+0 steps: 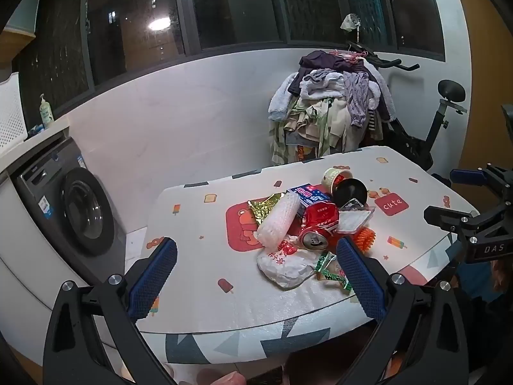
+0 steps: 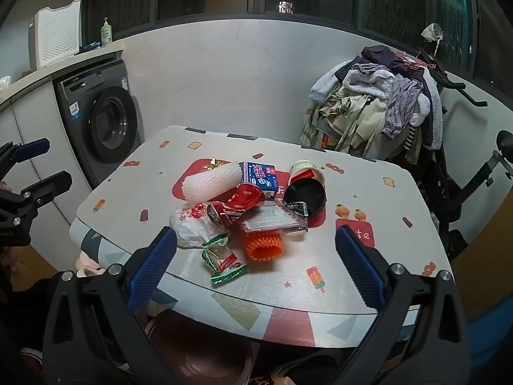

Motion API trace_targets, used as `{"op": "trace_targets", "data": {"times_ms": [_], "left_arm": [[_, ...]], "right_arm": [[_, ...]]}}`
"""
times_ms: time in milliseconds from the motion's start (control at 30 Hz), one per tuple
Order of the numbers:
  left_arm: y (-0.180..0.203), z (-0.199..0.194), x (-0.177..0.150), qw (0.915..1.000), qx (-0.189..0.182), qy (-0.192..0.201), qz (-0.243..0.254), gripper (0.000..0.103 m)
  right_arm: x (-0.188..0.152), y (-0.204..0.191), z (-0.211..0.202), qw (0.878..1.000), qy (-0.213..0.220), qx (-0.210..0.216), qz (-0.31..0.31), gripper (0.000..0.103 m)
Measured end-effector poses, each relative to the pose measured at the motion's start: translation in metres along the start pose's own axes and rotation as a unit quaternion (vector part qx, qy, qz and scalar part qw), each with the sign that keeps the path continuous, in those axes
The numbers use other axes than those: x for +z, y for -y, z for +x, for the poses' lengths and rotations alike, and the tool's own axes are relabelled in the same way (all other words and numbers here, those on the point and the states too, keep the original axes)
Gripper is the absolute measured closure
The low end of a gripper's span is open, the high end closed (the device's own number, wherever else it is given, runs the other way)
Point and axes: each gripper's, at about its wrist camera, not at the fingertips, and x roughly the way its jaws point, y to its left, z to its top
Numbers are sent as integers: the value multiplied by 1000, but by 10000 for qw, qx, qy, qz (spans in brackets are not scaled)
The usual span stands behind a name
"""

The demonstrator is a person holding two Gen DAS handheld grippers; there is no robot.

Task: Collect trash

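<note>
A heap of trash lies mid-table: a white foam net sleeve (image 1: pixel 277 221) (image 2: pixel 213 181), a crushed red can (image 1: pixel 317 226) (image 2: pixel 235 207), a blue-and-white carton (image 2: pixel 261 176), a tipped paper cup (image 2: pixel 306 181), a clear plastic box (image 2: pixel 275 221), an orange foam net (image 2: pixel 263 245), a crumpled white bag (image 1: pixel 285 264) and a green wrapper (image 2: pixel 224 261). My left gripper (image 1: pixel 256 276) hovers open over the table's near edge, short of the white bag. Above the front edge my right gripper (image 2: pixel 255 264) is open too, the green wrapper and orange net lying ahead between its fingers, untouched.
The table (image 1: pixel 198 276) wears a patterned cloth. A washing machine (image 1: pixel 73 205) stands to the left under a counter. Behind the table a pile of clothes (image 1: pixel 333 109) hangs on an exercise bike (image 2: pixel 474 173). A brown bin (image 2: pixel 198 349) sits below the table's front edge.
</note>
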Motion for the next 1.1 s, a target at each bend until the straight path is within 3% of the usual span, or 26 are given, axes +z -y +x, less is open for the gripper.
{"op": "trace_targets", "data": {"times_ms": [1100], "left_arm": [[-1,0,0,10000,-46,-23,-47,5]], "right_arm": [[0,11,0,10000,23,-80,-49,6]]}}
